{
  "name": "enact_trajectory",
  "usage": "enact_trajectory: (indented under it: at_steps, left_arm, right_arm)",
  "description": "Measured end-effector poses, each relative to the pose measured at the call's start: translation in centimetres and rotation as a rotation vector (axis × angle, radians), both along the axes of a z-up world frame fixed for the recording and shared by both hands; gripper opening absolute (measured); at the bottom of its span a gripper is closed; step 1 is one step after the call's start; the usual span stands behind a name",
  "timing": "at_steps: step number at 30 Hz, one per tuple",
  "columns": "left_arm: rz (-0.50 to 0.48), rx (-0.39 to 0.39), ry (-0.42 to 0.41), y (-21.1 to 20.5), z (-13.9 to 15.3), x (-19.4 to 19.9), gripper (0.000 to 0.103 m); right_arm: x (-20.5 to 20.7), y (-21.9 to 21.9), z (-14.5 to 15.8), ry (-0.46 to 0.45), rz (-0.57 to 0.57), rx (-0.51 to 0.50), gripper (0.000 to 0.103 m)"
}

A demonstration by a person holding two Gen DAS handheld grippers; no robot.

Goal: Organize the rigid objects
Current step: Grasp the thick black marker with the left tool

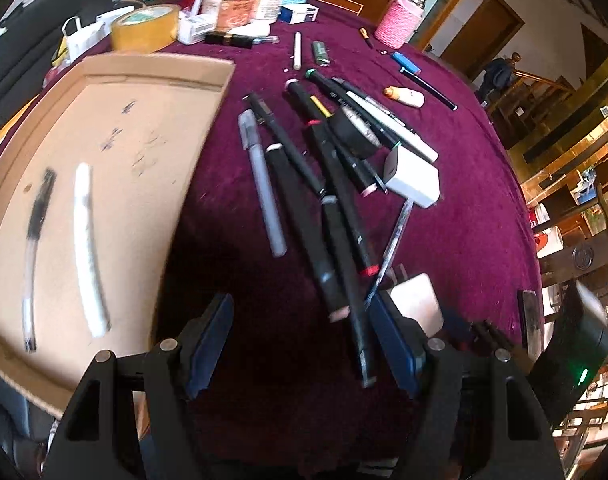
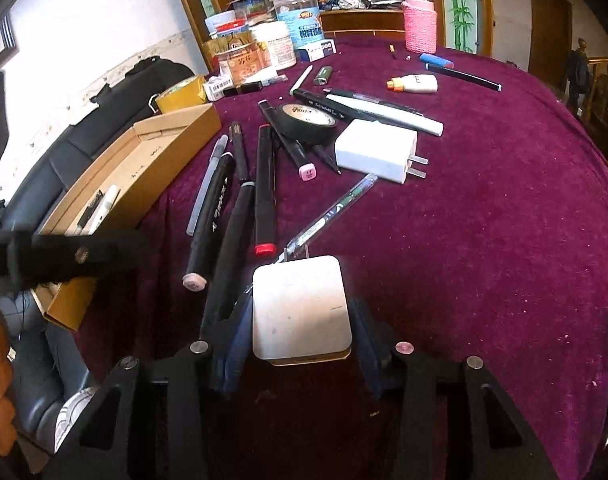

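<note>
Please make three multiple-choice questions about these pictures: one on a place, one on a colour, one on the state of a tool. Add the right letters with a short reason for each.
1. Where does the black tape roll lie?
A. in the cardboard box
B. on the pile of markers
C. on the pink sleeve

2. What colour is the cloth on the table?
A. green
B. dark purple-red
C. grey

3. What is the state of the right tool?
A. open and empty
B. shut on a marker
C. shut on a white charger

Answers:
1. B, the roll rests across the black markers, outside the box.
2. B, the cloth is dark purple-red in both views.
3. C, the white charger sits clamped between its fingers, while the left tool is open and empty.
</note>
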State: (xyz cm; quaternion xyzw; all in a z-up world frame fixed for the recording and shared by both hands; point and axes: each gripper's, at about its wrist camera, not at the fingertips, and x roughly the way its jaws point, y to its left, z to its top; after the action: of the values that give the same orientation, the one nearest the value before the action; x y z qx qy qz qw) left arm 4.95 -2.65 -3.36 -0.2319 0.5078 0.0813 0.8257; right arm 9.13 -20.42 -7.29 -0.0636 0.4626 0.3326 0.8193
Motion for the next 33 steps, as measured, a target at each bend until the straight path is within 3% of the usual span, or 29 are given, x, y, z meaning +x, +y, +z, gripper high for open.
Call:
enact_trajectory:
  at_steps: [4, 10, 15, 20, 25, 33]
  left_arm:
    - [0.011, -0.007, 0.010, 0.1, -0.3, 2.3, 0.053]
    - [0.053, -0.007, 0.041, 0.9, -1.5, 4.5, 0.050]
    - [0.069, -0.018, 0.071, 1.1, -2.4, 5.8, 0.036]
    - [0.059, 0.034, 0.106, 0.4, -3.0, 6.6, 0.019]
    - [0.065, 0.030, 0.128, 0.4, -3.4, 6.5, 0.018]
    - [0.040, 0.096, 0.113, -0.5, -3.5, 6.8, 0.017]
  right_arm:
    - [-0.1, 0.1, -0.1, -0.018, -0.001, -0.002, 0.051]
    - [0.1, 0.1, -0.1, -0.019, 0.002, 0.001, 0.051]
    - [0.1, 0.0, -0.1, -0.010, 0.004, 0.012, 0.051]
    - [0.4, -0.2, -0.1, 0.006, 0.004, 0.031, 0.051]
    - [0.6, -0.5, -0.2, 0.027, 0.008, 0.053, 0.051]
    - [0.5, -0.1, -0.2, 0.013, 0.019, 0.032, 0.051]
